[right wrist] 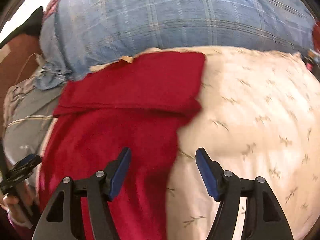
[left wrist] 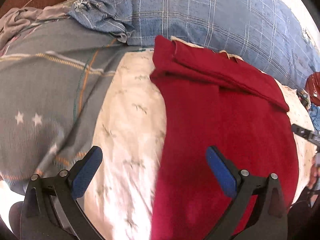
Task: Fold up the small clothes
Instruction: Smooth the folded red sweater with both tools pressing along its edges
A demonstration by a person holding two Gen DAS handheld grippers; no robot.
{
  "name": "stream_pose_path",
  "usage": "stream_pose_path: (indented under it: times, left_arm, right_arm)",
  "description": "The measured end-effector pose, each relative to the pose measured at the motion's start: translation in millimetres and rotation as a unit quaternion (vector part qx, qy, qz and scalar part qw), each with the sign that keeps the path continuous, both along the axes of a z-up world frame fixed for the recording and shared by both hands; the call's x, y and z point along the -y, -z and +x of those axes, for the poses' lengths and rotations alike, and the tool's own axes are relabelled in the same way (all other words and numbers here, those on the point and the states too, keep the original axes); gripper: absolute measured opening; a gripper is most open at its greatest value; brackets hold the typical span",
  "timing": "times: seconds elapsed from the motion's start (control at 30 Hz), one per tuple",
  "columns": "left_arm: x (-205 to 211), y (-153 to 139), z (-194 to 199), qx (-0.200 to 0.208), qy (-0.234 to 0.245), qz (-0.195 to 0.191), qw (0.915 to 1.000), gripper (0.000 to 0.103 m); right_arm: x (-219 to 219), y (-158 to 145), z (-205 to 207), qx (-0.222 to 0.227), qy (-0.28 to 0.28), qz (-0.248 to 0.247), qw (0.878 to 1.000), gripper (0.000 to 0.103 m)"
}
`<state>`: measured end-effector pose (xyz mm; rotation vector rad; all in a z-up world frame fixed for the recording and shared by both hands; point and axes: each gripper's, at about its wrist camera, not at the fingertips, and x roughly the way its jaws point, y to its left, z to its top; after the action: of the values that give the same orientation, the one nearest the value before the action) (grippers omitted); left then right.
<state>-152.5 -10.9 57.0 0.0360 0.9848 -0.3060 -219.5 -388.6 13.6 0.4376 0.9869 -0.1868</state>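
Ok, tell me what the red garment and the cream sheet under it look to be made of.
Red garment: seems a soft knit or fleece, matte with a slightly fuzzy nap; its folded top edge looks thick. Cream sheet: looks like thin woven cotton, smooth and matte, with fine creases and a small printed sprig pattern. Blur leaves both uncertain.

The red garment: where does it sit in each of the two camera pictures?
Left wrist view: the red garment fills the centre and right, its folded flap at the top.
Right wrist view: the same garment fills the centre and left.
Shared landmark: the blue plaid pillow lies just beyond it in both.
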Motion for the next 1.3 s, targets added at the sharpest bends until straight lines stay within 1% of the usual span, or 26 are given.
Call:
stream_pose_path:
  times: [0.03, 0.07, 0.1, 0.13, 0.17, 0.2, 0.23, 0.27, 0.3, 0.33, 0.37, 0.4, 0.47, 0.5, 0.53, 0.57, 0.6, 0.67, 0.73, 0.8, 0.87, 0.93, 1.03, 1.13, 1.2, 1.3]
  left_arm:
    - [0, 1, -3, -0.005, 0.001, -0.002, 1.0000, 0.103]
    - [0, 2, -5, -0.008, 0.001, -0.002, 1.0000, 0.103]
    - [0, 2, -7, -0.010, 0.002, 0.000, 1.0000, 0.103]
    - [-1, 2, -11, -0.011, 0.002, 0.004, 0.9999, 0.103]
    - [-2, 1, -15, -0.010, 0.002, 0.006, 0.9999, 0.103]
    - [-5, -1, -19, -0.008, 0.001, 0.007, 0.9999, 0.103]
    - [-9, -2, -24, -0.005, 0.000, 0.007, 1.0000, 0.103]
    - [-11, -2, -27, -0.004, -0.001, 0.008, 1.0000, 0.103]
    - [-13, -2, -30, -0.005, -0.002, 0.009, 0.9999, 0.103]
    - [-15, -1, -32, -0.008, -0.005, 0.012, 0.9999, 0.103]
    - [-17, 1, -34, -0.011, -0.006, 0.013, 0.9998, 0.103]
    - [-18, 2, -36, -0.013, -0.007, 0.015, 0.9998, 0.103]
    - [-22, 3, -40, -0.018, -0.009, 0.015, 0.9997, 0.103]
    - [-24, 3, -43, -0.021, -0.008, 0.013, 0.9997, 0.103]
    - [-26, 3, -45, -0.022, -0.007, 0.012, 0.9997, 0.103]
    - [-27, 2, -48, -0.025, -0.005, 0.008, 0.9996, 0.103]
    - [-28, 2, -51, -0.027, -0.003, 0.004, 0.9996, 0.103]
    - [-30, 1, -60, -0.034, 0.002, -0.004, 0.9994, 0.103]
    - [-32, 4, -66, -0.045, 0.007, -0.012, 0.9989, 0.103]
    - [-33, 7, -73, -0.056, 0.016, -0.017, 0.9981, 0.103]
    - [-32, 11, -79, -0.065, 0.022, -0.014, 0.9975, 0.103]
    - [-32, 15, -85, -0.071, 0.029, -0.004, 0.9971, 0.103]
    - [-34, 20, -93, -0.087, 0.036, 0.003, 0.9956, 0.103]
    - [-39, 26, -101, -0.104, 0.034, -0.006, 0.9940, 0.103]
    - [-41, 29, -104, -0.115, 0.030, -0.017, 0.9928, 0.103]
    - [-42, 30, -106, -0.119, 0.030, -0.024, 0.9921, 0.103]
  right_arm:
    - [2, 7, -1, 0.000, 0.008, 0.007, 1.000, 0.044]
    - [3, 9, -4, 0.003, 0.011, 0.014, 1.000, 0.035]
    - [2, 9, -7, 0.012, 0.011, 0.013, 1.000, 0.015]
    - [1, 5, -9, 0.023, 0.002, 0.010, 1.000, 0.006]
    - [0, 0, -12, 0.028, -0.003, 0.003, 1.000, 0.006]
    - [1, -6, -15, 0.034, 0.001, -0.018, 0.999, 0.005]
    - [2, -8, -18, 0.033, 0.008, -0.039, 0.999, 0.000]
    - [5, -7, -20, 0.025, 0.018, -0.055, 0.998, 0.000]
    - [12, -3, -23, 0.019, 0.030, -0.051, 0.998, 0.000]
    - [18, 0, -24, 0.021, 0.031, -0.022, 0.999, 0.000]
    - [22, 2, -29, 0.028, 0.026, 0.020, 0.999, 0.000]
    - [22, -1, -35, 0.037, 0.021, 0.039, 0.998, 0.005]
    - [15, -9, -46, 0.044, 0.008, 0.035, 0.998, 0.009]
    - [11, -12, -51, 0.043, -0.005, 0.035, 0.998, 0.019]
    - [6, -14, -56, 0.036, -0.023, 0.044, 0.998, 0.038]
    - [1, -15, -61, 0.030, -0.039, 0.056, 0.997, 0.046]
    - [-5, -16, -68, 0.023, -0.056, 0.065, 0.996, 0.052]
    - [-17, -14, -78, 0.010, -0.085, 0.070, 0.994, 0.052]
    - [-33, -9, -90, -0.016, -0.119, 0.064, 0.991, 0.052]
    - [-42, -1, -100, -0.035, -0.134, 0.063, 0.988, 0.052]
    - [-51, 12, -110, -0.059, -0.149, 0.077, 0.984, 0.052]
    - [-57, 15, -122, -0.049, -0.154, 0.079, 0.984, 0.052]
    - [-61, 18, -135, -0.051, -0.165, 0.124, 0.977, 0.052]
    - [-60, 23, -141, -0.041, -0.164, 0.151, 0.974, 0.052]
    - [-58, 25, -140, -0.038, -0.165, 0.158, 0.973, 0.052]
    - [-64, 25, -135, -0.035, -0.170, 0.161, 0.972, 0.052]
